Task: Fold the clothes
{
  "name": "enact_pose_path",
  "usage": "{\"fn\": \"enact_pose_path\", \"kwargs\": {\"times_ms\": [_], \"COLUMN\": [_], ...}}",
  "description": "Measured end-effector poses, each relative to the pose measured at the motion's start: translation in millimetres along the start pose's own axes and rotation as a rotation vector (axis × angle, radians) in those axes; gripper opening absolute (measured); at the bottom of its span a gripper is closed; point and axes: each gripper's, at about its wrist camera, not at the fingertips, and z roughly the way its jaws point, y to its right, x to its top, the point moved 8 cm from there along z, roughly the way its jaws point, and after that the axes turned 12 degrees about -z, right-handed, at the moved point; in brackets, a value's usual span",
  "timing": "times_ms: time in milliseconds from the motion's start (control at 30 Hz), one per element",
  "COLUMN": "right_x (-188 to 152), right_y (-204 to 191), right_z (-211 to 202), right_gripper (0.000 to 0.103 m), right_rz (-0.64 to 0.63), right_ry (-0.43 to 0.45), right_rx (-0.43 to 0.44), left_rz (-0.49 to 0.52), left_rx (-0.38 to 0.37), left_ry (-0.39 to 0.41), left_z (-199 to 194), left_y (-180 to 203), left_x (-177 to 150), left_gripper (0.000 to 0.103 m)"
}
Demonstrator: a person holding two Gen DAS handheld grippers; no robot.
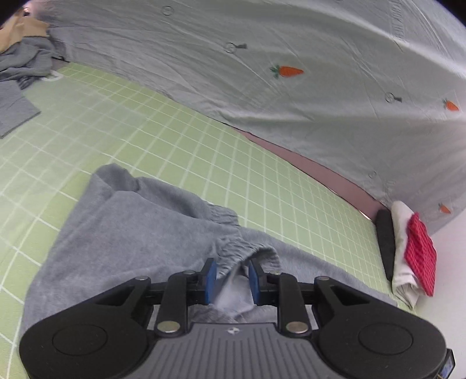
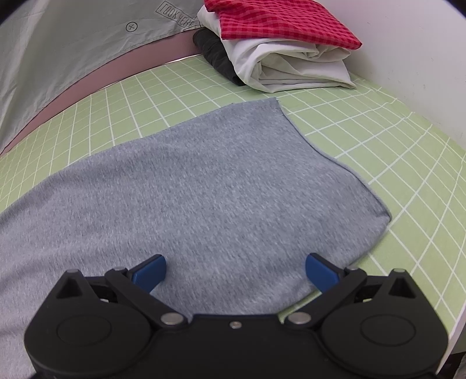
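Between the left tongs, the grey trousers' gathered waistband.

Left gripper in matte black, blue pads, silver pivot screws, round black side discs, grey ribbed centre plate with a small logo, right gripper matching black, angled blue fingertips, silver rivets

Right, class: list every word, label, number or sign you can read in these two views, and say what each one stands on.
"LOOK HERE", boxed and upside down in the right wrist view: on the grey sheet.
A plus sign in a circle: same sheet.
Small circle marks and orange carrots: pictures on that sheet, no words.
Print along the sheet's upper right edge in the left wrist view: too blurred to read.
Grey garment: no text visible.
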Motion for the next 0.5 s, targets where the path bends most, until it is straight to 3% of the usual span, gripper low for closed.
{"fn": "enact_pose_path", "kwargs": {"times_ms": [167,233,500], "right_x": [0.7,1.0,1.9], "right_y": [-0.7,-0.1,2.6], "right_z": [0.9,1.0,0.8], "right_gripper": [0.103,0.103,0.103], "right_rz": [-0.007,-0.006,0.01], "right_ry": [-0.003,-0.004,-0.005], "right_rx": [-0.007,-0.004,0.01], "left_rz": [0.047,0.089,0.266], "left_rx": [0.184,0.191,0.075], "left_ry": [-0.04,-0.078,-0.195], "left_z": [18.5,24.0,56.2], "left_y": [-34.4,-32.9,27.0], "left_x": [-3.2,-13.9,-60.3], "left_gripper": [0.024,0.024,0.027]}}
